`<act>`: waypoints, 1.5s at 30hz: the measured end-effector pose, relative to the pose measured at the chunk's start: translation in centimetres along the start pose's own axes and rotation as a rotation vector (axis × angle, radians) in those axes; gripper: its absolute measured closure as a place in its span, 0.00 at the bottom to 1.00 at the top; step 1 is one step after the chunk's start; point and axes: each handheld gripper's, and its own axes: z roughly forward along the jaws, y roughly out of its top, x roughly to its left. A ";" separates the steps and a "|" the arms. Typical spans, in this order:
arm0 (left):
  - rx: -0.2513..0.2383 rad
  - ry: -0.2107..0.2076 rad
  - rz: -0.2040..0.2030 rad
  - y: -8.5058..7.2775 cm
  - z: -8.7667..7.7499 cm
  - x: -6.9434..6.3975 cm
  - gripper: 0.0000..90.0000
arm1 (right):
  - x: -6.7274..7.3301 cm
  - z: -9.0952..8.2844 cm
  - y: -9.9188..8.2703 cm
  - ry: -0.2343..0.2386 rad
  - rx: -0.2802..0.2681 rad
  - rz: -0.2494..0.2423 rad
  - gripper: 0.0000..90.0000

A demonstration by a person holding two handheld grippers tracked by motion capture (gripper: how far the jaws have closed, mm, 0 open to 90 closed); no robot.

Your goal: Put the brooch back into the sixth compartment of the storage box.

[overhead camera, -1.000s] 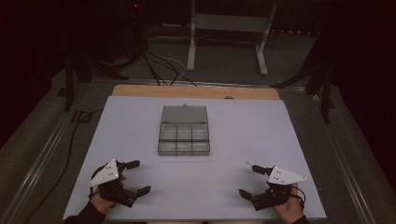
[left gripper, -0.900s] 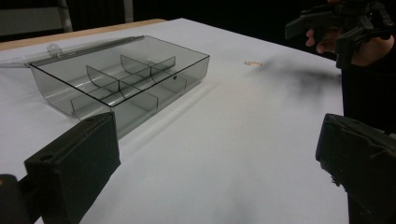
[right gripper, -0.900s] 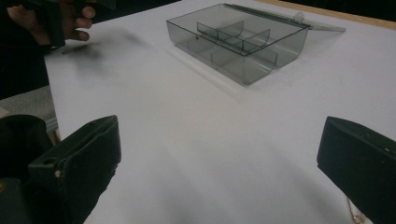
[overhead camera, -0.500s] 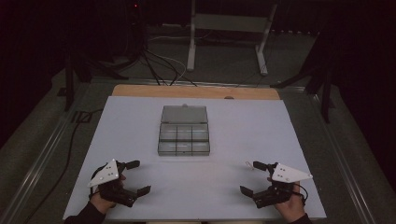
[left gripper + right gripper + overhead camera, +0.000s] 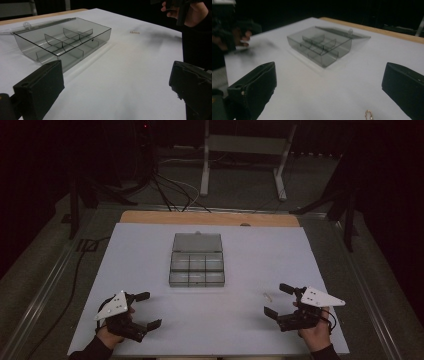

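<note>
A clear grey compartment box (image 5: pixel 197 266) lies open in the middle of the white table, its lid folded flat behind it and its compartments bare (image 5: pixel 63 41) (image 5: pixel 322 47). A small pale piece (image 5: pixel 267 296) lies on the table right of the box, close to my right gripper; it appears again in the left gripper view (image 5: pixel 134 32) and at the bottom edge of the right gripper view (image 5: pixel 368 115). My left gripper (image 5: pixel 145 310) is open near the front left corner. My right gripper (image 5: pixel 277 300) is open near the front right, holding nothing.
The white sheet (image 5: pixel 150 245) covers a wooden table whose far edge (image 5: pixel 210 218) shows as a tan strip. Behind it stand a metal frame (image 5: pixel 245 150) and loose cables (image 5: pixel 170 190) on a dark floor.
The right gripper has shifted slightly to the right and toward the front edge. The left gripper and the box have stayed put.
</note>
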 end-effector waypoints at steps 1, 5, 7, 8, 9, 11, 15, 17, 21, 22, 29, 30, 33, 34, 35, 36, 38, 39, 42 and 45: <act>0.001 0.000 -0.001 0.0 0.0 0.0 0.01 | -0.1 0.0 0.0 -0.005 0.001 -0.002 0.00; -0.001 -0.001 0.001 0.0 0.0 -0.1 0.01 | -0.9 0.1 -0.1 -0.033 0.011 0.017 0.00; 0.000 0.001 -0.001 0.0 0.0 0.0 0.01 | -1.0 0.1 -0.1 -0.041 0.017 0.017 0.00; 0.002 0.001 0.000 0.0 0.0 -0.1 0.01 | -1.2 0.2 -0.1 -0.048 0.018 0.025 0.00; 0.003 0.001 0.002 0.0 0.0 -0.1 0.01 | -1.5 0.2 -0.1 -0.061 0.027 0.038 0.00; 0.000 -0.001 -0.002 0.0 0.0 0.0 0.01 | -1.9 0.2 -0.1 -0.068 0.035 0.043 0.00; 0.004 0.000 0.002 0.0 0.0 0.0 0.01 | -2.3 0.3 -0.2 -0.083 0.045 0.052 0.00; 0.001 -0.001 -0.001 0.0 0.0 0.0 0.01 | -2.6 0.5 -0.3 -0.105 0.057 0.043 0.00; 0.004 0.000 0.002 0.0 0.0 0.0 0.01 | -2.8 0.7 -0.3 -0.119 0.073 0.051 0.00; 0.005 0.000 -0.001 0.0 0.0 0.0 0.01 | -2.9 0.7 -0.3 -0.123 0.081 0.057 0.00; 0.007 -0.001 -0.004 0.0 0.1 0.0 0.01 | -3.7 1.1 -0.5 -0.121 0.119 0.109 0.00; 0.009 0.000 -0.003 0.0 0.1 0.0 0.01 | -3.9 1.1 -0.6 -0.121 0.123 0.120 0.00; 0.008 -0.001 -0.004 0.0 0.1 0.0 0.01 | -4.3 1.4 -0.9 -0.125 0.166 0.139 0.00; 0.008 0.000 -0.005 0.0 0.1 0.0 0.01 | -4.3 1.4 -0.9 -0.125 0.166 0.139 0.00; 0.009 0.001 -0.004 0.0 0.0 0.0 0.01 | -4.3 1.5 -0.9 -0.127 0.173 0.144 0.00; 0.009 0.001 -0.003 0.0 0.0 0.0 0.01 | -4.4 1.6 -1.0 -0.149 0.172 0.161 0.00; 0.007 -0.001 -0.004 0.0 0.0 0.1 0.01 | -4.7 1.8 -1.1 -0.148 0.180 0.196 0.00; 0.007 0.000 -0.005 0.0 0.0 0.1 0.01 | -4.7 1.8 -1.2 -0.155 0.185 0.194 0.00; 0.009 -0.001 -0.003 0.0 0.0 0.1 0.01 | -4.9 2.0 -1.5 -0.158 0.206 0.200 0.00; 0.007 0.000 -0.006 0.0 0.0 0.1 0.01 | -4.9 2.3 -1.6 -0.160 0.225 0.202 0.00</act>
